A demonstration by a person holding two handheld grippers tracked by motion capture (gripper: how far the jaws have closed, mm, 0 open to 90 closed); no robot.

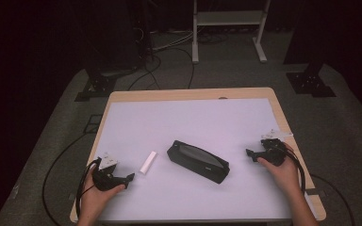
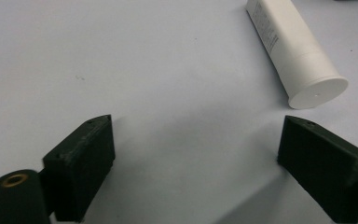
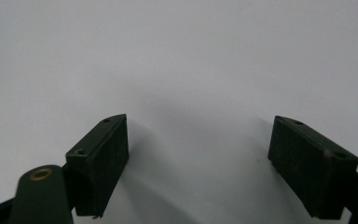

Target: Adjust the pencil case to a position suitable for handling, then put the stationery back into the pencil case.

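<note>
A black zippered pouch [image 1: 198, 161] lies slantwise in the middle of the white mat [image 1: 188, 122]. To its left lies a small white tube [image 1: 148, 162], which appears large in the left gripper view [image 2: 294, 51], cap end nearest the jaws. My left gripper [image 1: 131, 178] rests at the mat's front left, just short of the tube, open with nothing between its jaws [image 2: 196, 140]. My right gripper [image 1: 249, 154] sits at the right side of the mat, pointing toward the pouch, open and empty [image 3: 198, 135] over bare mat.
The mat covers a wooden table [image 1: 283, 117] whose edges show at the back and right. Cables [image 1: 56, 160] trail on the grey floor to the left. A white frame [image 1: 228, 28] and dark stands [image 1: 311, 80] are behind the table.
</note>
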